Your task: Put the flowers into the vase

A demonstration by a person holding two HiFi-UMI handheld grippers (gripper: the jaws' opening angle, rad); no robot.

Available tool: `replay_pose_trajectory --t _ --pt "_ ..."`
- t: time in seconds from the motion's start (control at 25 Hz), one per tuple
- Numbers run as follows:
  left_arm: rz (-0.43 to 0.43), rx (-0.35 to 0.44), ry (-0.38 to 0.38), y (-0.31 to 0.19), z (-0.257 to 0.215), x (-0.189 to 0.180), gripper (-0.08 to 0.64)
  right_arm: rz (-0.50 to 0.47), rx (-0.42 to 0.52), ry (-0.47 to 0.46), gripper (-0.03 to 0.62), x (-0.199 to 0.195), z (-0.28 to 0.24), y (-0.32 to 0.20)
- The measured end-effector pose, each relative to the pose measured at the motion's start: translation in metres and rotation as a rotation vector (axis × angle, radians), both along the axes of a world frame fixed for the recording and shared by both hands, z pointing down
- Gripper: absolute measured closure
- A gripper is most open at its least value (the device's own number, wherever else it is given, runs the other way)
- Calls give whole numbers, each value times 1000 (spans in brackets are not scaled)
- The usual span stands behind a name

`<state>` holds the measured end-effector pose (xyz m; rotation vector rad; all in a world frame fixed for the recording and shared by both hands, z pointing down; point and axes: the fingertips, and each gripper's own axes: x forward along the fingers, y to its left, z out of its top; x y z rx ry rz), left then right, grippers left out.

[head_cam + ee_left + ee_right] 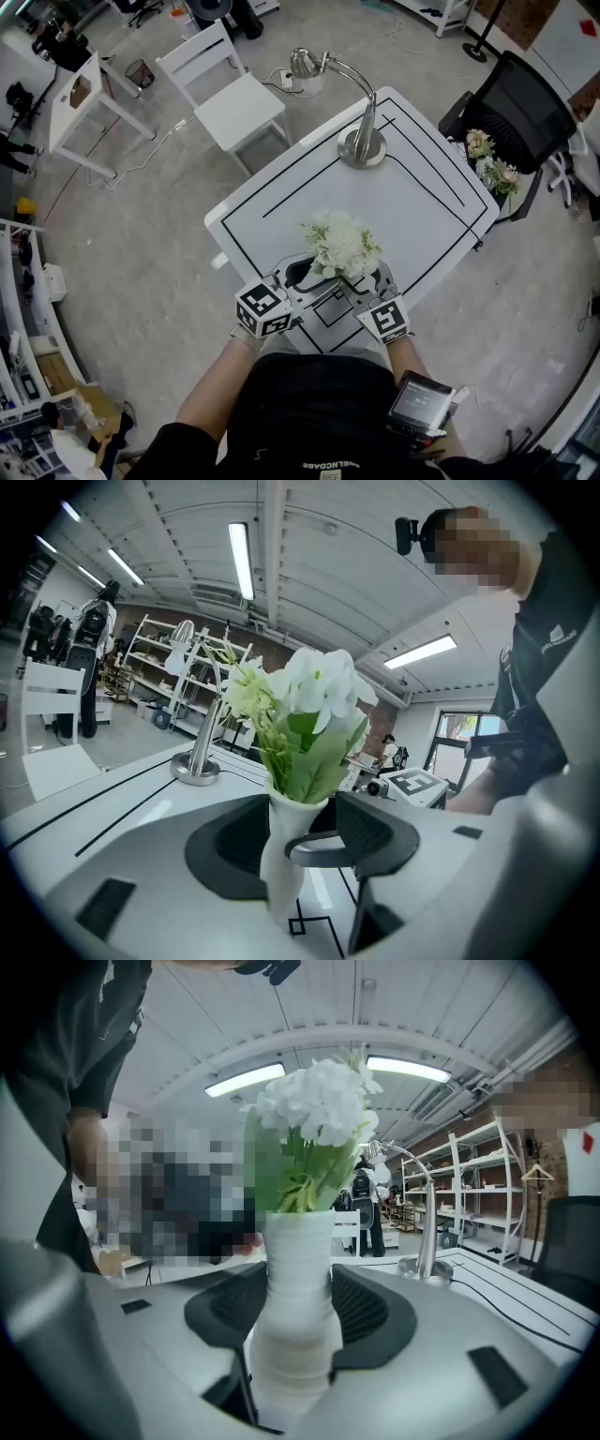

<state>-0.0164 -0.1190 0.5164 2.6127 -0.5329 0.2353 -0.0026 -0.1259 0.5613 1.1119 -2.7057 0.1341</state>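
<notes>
The white flowers (339, 246) are found already seated in the white ribbed vase (298, 1241), stems down and heads clear of the rim. The vase is located at the near edge of the counter (412, 202), upright, between both claws; whether its base rests on the counter cannot be confirmed.

The right claw (298, 1312) is closed on the vase body, with a pad pressed to each side. The left claw (300, 841) is spread wide around the same vase, its pads standing clear of it.

The insertion step is judged complete for this bunch. What remains in hand is the setting down and release of the vase. The next move is judged to call for the base to be settled flat before the right claw is opened, and for both claws to be drawn back level so the vase is not tipped.

A second bunch of flowers (492, 167) is noted on the black chair (525, 108), well apart from the vase.

No brand or label is seen on the vase. Only square markers are carried on the claw cubes. Print on the person's dark garment is inverted and not reliably legible.
</notes>
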Motion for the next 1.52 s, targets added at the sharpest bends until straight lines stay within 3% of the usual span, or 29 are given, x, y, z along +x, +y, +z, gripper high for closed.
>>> replay_pose_trajectory --t 0.8,1.52 --pt "15 -55 1 18 19 5 357 4 -28 -32 364 1 4 9" --pt "-33 -39 2 46 4 -16 357 137 -63 -126 364 39 -18 39"
